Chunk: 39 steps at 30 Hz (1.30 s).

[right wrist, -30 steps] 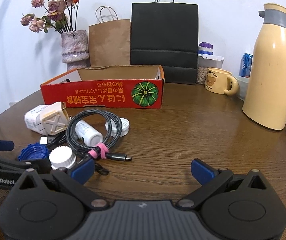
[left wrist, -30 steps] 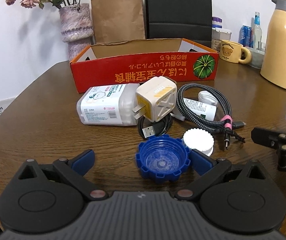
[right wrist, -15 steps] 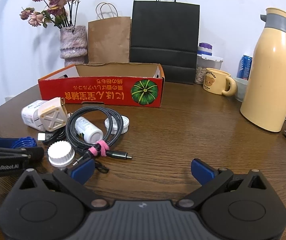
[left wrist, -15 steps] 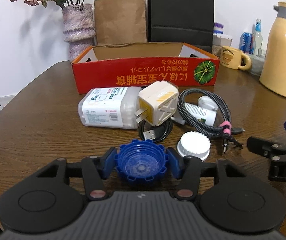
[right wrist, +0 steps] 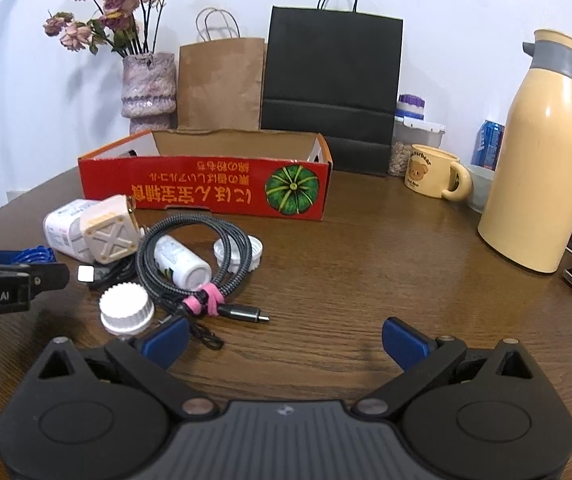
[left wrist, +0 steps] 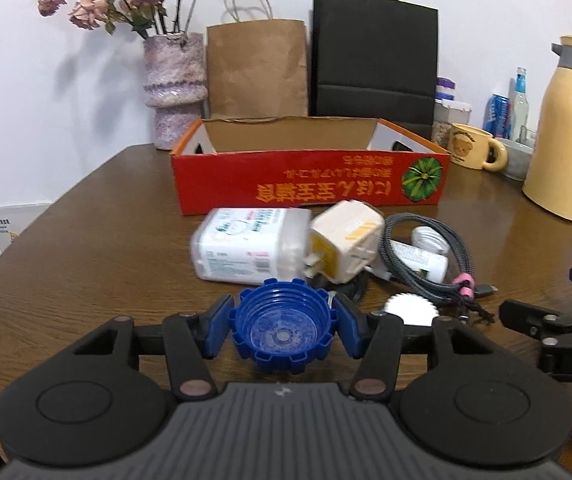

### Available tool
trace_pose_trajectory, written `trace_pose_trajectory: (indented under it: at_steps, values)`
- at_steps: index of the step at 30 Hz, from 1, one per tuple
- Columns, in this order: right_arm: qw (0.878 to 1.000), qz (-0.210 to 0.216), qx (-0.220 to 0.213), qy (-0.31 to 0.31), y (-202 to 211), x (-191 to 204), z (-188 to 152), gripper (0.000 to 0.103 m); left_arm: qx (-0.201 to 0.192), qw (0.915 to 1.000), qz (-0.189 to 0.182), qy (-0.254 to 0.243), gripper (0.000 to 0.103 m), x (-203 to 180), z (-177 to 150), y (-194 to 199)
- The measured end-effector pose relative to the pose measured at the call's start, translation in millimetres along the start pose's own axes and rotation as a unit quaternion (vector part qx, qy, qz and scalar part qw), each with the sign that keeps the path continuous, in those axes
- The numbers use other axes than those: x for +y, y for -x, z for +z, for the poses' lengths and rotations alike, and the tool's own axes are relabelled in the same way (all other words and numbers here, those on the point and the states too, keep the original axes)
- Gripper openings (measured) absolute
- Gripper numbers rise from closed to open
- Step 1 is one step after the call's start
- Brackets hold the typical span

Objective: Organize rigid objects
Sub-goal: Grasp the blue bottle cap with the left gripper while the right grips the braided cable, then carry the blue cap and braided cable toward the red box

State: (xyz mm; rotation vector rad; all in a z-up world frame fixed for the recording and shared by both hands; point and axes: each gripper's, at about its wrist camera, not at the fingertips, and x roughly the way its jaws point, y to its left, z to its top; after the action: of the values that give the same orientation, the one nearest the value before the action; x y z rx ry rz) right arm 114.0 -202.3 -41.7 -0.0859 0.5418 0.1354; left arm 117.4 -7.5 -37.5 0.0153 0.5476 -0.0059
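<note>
Clamping one blue cap (left wrist: pixel 282 330): left tool (left wrist: pixel 282 326); right tool (right wrist: pixel 284 338) apart; white caps (right wrist: pixel 126 309) two.

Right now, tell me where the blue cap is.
In the left wrist view the blue cap sits low and central, clamped between the left gripper's jaws, just in front of the white bottle and left of the white cap.

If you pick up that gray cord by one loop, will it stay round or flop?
Probably flop a bit: the cord is a soft braided coil. The pink tie should keep the loops bunched. Its loose plug end would likely dangle.
</note>
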Motion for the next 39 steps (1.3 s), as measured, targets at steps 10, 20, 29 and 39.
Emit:
trace_pose_trajectory:
  at_steps: [10, 20, 29, 39]
  values:
    - [0.999, 0.024, -0.015, 0.024, -3.2, 19.3, 8.3, 0.103, -0.006, 0.9996, 0.022, 0.015, 0.056, 30.7, 2.7, -0.8]
    - [0.998, 0.049, 0.003, 0.046, -29.8, 36.8, 28.5, 0.103, -0.011, 0.9989, 0.035, 0.029, 0.056, 49.4, 7.8, -3.0]
    - [0.997, 0.058, 0.022, 0.042, -59.5, 47.4, 37.9, 0.103, -0.007, 0.9983, 0.041, 0.041, 0.056, 62.0, 15.0, -13.2]
    - [0.996, 0.089, 0.021, 0.010, -63.0, 40.4, 37.0, 0.085, -0.008, 0.9983, 0.042, 0.041, 0.056, 60.8, 13.9, -13.1]
